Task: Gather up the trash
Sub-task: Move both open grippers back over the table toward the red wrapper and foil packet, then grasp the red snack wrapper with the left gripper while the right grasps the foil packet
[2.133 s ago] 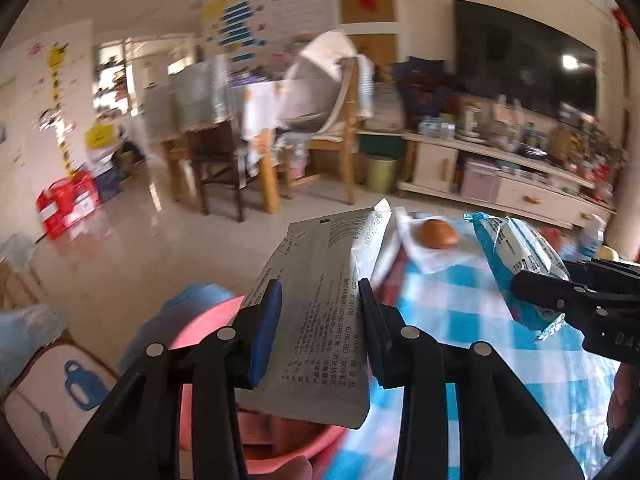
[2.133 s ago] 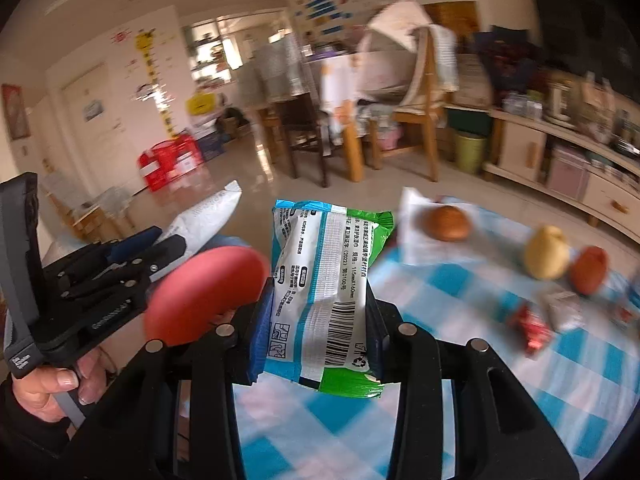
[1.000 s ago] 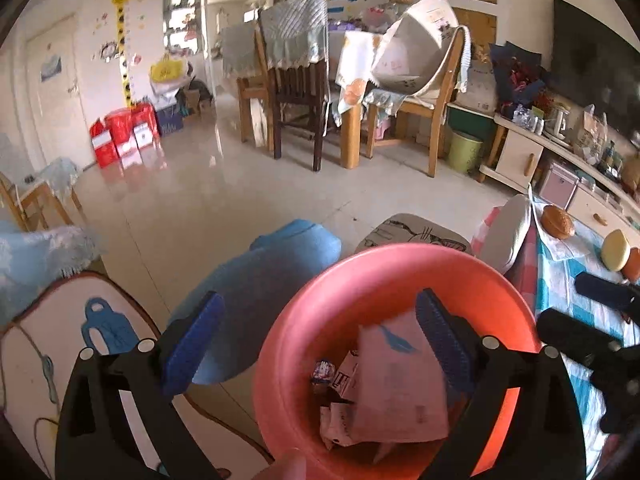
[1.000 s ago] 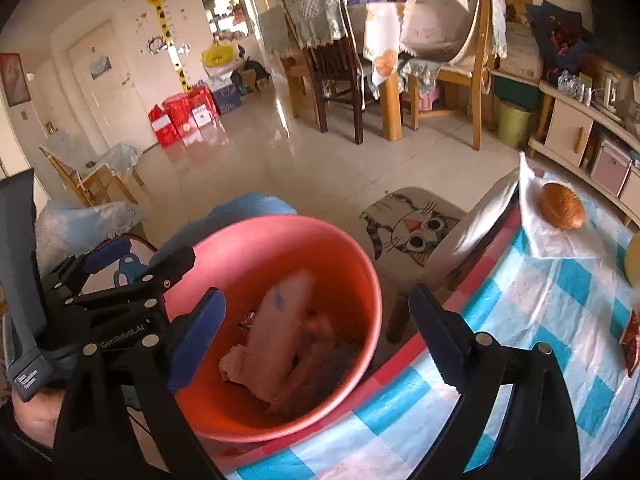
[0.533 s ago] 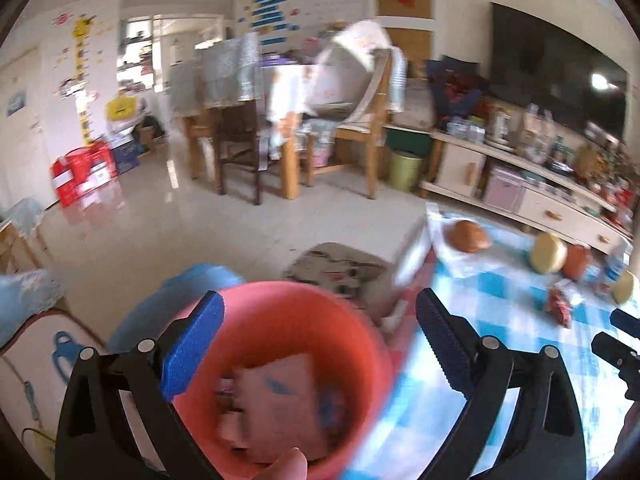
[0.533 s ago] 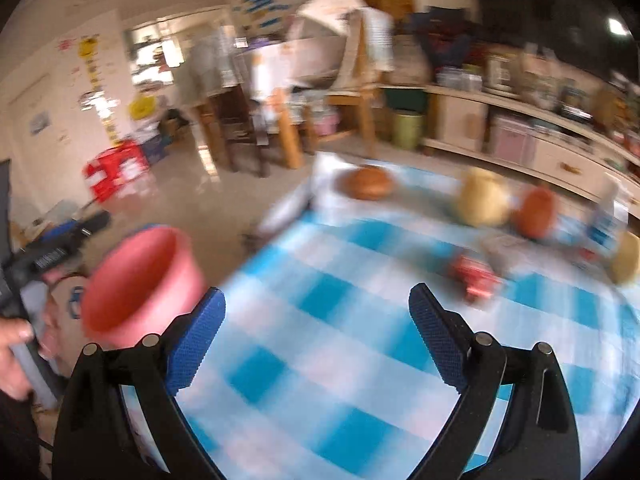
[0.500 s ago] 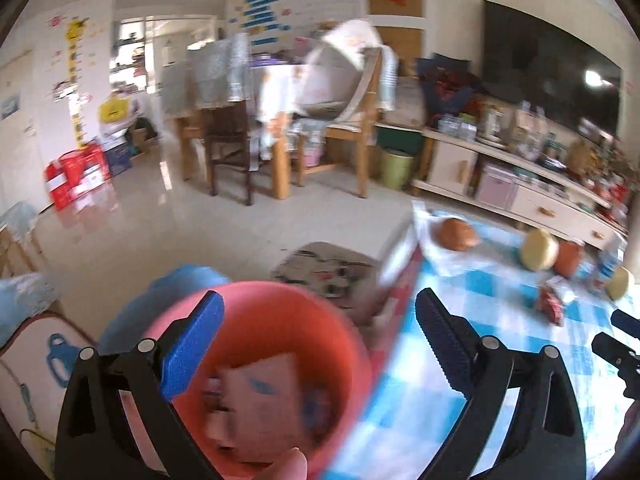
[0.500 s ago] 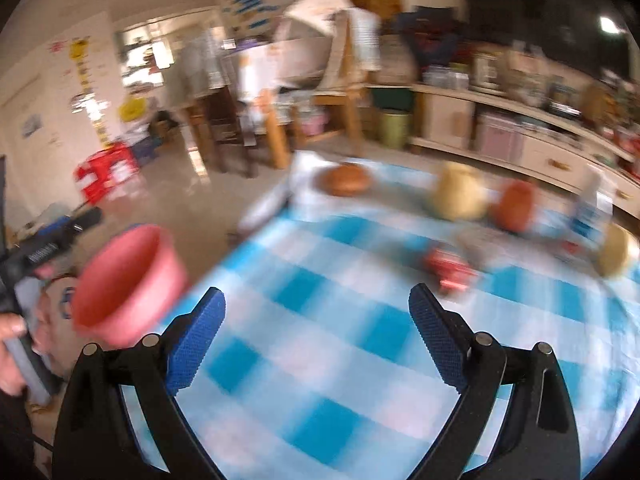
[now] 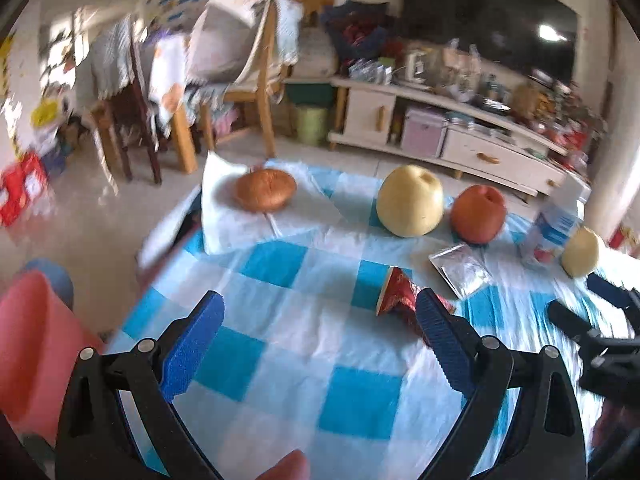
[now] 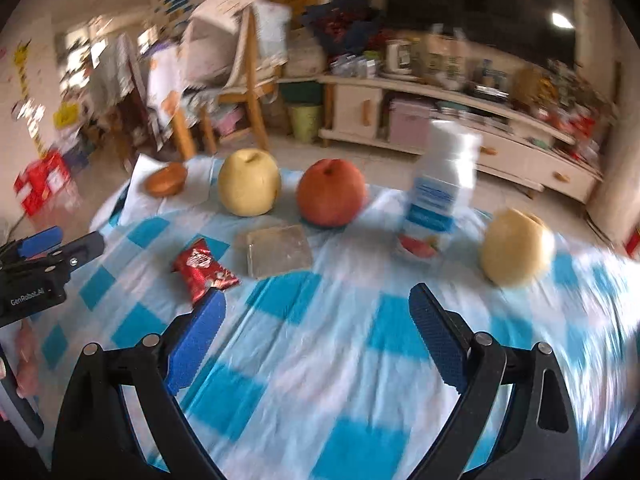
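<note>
Left wrist view: left gripper (image 9: 318, 320) spread wide, holding nothing, above the blue-checked tablecloth (image 9: 280, 312); red snack wrapper (image 9: 396, 294) lies flat just beside its right finger; silver packet (image 9: 460, 270) near, in front of the red apple (image 9: 478, 214); pink bin (image 9: 28, 344) at left edge.

Right wrist view: right gripper (image 10: 316, 324) likewise wide apart and empty; wrapper (image 10: 202, 270) by its left finger, packet (image 10: 278, 250) beside it.

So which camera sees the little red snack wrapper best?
The right wrist view: the whole red snack wrapper lies in plain sight on the checked tablecloth. In the left wrist view, the wrapper is partly hidden behind a finger of the left hand-held gripper.
</note>
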### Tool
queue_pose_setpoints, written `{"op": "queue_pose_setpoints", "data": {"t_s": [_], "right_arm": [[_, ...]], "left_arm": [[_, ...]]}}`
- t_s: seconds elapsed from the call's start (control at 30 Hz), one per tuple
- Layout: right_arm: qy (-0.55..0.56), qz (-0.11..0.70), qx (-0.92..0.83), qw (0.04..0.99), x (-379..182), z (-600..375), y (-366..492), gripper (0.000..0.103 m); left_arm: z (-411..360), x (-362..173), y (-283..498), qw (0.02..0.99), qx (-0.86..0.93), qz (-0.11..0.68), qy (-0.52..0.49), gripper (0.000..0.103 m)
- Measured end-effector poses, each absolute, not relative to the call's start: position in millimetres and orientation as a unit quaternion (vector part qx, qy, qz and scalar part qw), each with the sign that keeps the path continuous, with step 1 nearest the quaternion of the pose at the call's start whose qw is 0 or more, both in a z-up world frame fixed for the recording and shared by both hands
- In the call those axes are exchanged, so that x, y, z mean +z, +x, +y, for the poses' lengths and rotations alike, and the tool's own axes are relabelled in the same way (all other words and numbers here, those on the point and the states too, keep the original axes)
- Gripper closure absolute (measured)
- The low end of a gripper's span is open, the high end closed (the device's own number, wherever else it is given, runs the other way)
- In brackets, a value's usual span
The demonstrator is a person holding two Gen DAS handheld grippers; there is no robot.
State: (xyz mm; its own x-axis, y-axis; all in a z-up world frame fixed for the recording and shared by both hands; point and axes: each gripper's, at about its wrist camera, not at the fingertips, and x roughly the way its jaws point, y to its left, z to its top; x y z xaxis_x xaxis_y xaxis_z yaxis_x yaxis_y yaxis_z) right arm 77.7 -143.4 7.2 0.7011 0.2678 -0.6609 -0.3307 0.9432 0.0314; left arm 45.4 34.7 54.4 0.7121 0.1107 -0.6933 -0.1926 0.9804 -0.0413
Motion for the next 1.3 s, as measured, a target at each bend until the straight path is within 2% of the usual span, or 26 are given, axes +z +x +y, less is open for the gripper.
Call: {"op": "queue_pose_setpoints", "data": {"t_s": [0.07, 0.23, 0.3, 0.67, 0.7, 0.73, 0.77, 1.03, 1.3], "right_arm": [[-0.048, 0.357, 0.183, 0.915, 0, -136, 96, 0.010], [-0.054, 0.386, 0.200, 0.899, -27, -117, 140, 0.022], [-0.066, 0.393, 0.202, 0.894, -34, -109, 148, 0.024], [-0.101, 0.431, 0.203, 0.873, -44, -79, 160, 0.024], [-0.102, 0.434, 0.207, 0.871, -43, -78, 162, 0.027], [-0.100, 0.436, 0.215, 0.868, -43, -76, 163, 0.037], [-0.102, 0.435, 0.220, 0.867, -41, -74, 164, 0.039], [-0.095, 0.436, 0.220, 0.867, -40, -81, 164, 0.040], [-0.057, 0.416, 0.181, 0.889, -19, -148, 125, 0.040]], "left_arm": [[28, 43, 57, 0.915, 0.103, 0.386, -0.052, 0.008], [31, 38, 62, 0.920, 0.124, 0.371, -0.033, 0.008], [38, 37, 63, 0.918, 0.127, 0.374, -0.039, 0.008], [62, 25, 71, 0.902, 0.135, 0.403, -0.071, 0.008], [62, 25, 72, 0.902, 0.134, 0.403, -0.071, 0.008], [62, 25, 72, 0.902, 0.133, 0.404, -0.072, 0.008], [61, 24, 73, 0.902, 0.132, 0.404, -0.073, 0.008], [47, 26, 74, 0.908, 0.104, 0.400, -0.068, 0.008], [10, 21, 83, 0.912, 0.085, 0.400, -0.042, 0.008]]}}
